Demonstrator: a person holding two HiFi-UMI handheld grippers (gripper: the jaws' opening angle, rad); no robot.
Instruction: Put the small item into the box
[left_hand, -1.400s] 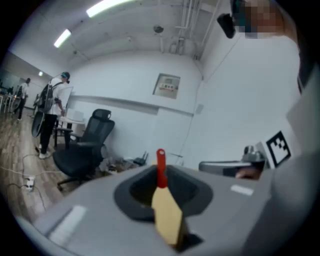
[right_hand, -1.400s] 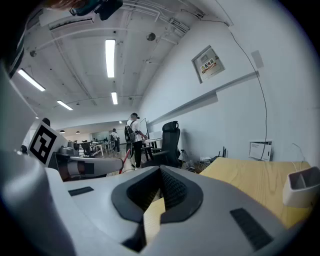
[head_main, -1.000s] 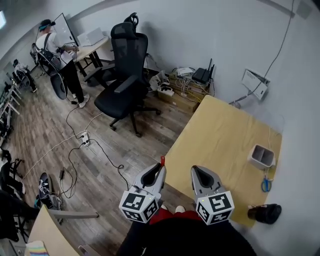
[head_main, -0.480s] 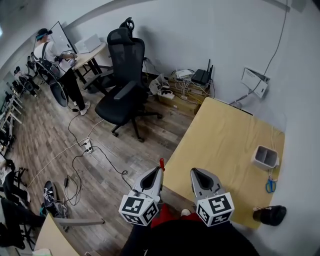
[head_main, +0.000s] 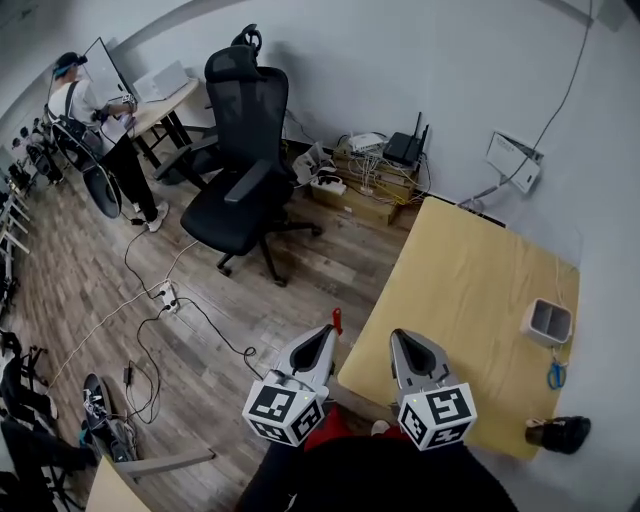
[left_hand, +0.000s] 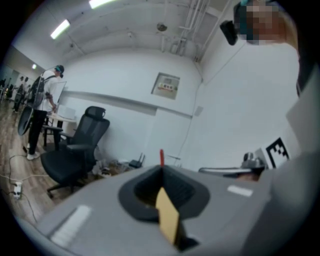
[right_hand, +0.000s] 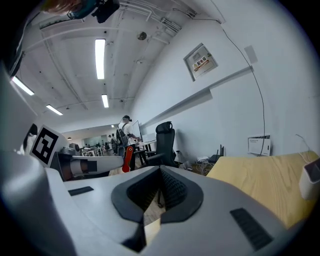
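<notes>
Our left claw (head_main: 329, 332) is pinching the small red item (head_main: 337, 320); the right claw (head_main: 401, 338) is staying shut, empty. The counter (head_main: 460, 290) and box (head_main: 548, 320) are drifting rightward in our head view; we are not yet closing on the box.

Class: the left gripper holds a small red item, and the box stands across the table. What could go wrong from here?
1. The small red item is pinched only at the very tip of the left gripper, seemingly short of the table. A slip could drop it near the floor cables.
2. The box sits by the table's far edge, beyond the right gripper. Reaching across might knock either.
</notes>
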